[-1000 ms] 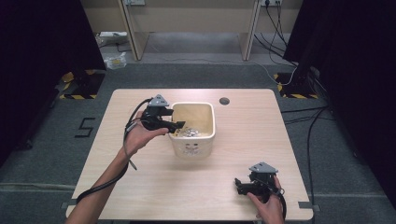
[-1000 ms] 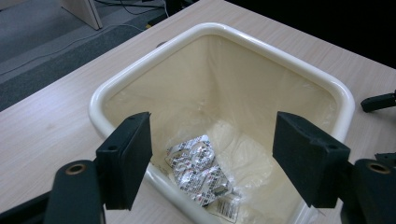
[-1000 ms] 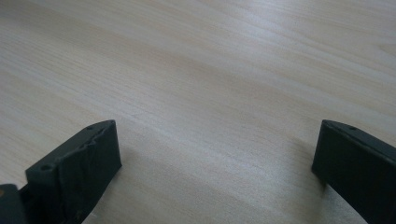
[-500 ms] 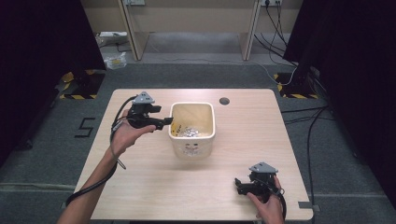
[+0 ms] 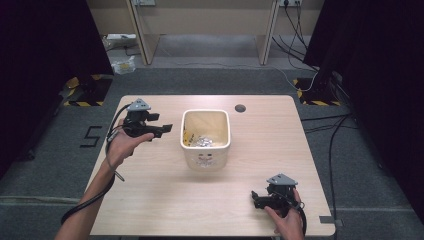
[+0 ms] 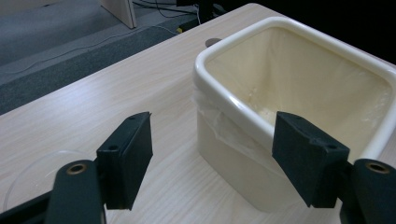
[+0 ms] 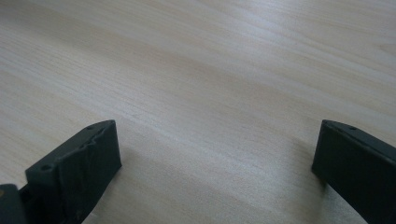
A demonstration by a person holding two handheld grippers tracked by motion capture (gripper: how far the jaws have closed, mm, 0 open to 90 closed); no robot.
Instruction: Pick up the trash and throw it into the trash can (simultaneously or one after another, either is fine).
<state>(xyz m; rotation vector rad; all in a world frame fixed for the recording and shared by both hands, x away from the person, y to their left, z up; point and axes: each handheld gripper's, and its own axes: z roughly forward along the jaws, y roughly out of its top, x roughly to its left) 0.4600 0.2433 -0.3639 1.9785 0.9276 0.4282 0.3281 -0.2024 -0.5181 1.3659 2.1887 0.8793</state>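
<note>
On the pale wooden table (image 5: 150, 200), the left gripper (image 6: 212, 163) — jaws open, empty — is held beside the cream plastic bin (image 5: 205, 137); its clear liner would be gripped next. The right gripper (image 7: 215, 172) rests open.

The high view looks forward and down from above the person's side, taking in the whole wooden table (image 5: 150, 200) from well back. The left gripper view sits close above the tabletop, facing the cream bin (image 6: 261, 93), which the high view shares (image 5: 205, 150). The right gripper view looks down at bare tabletop from very near.
</note>
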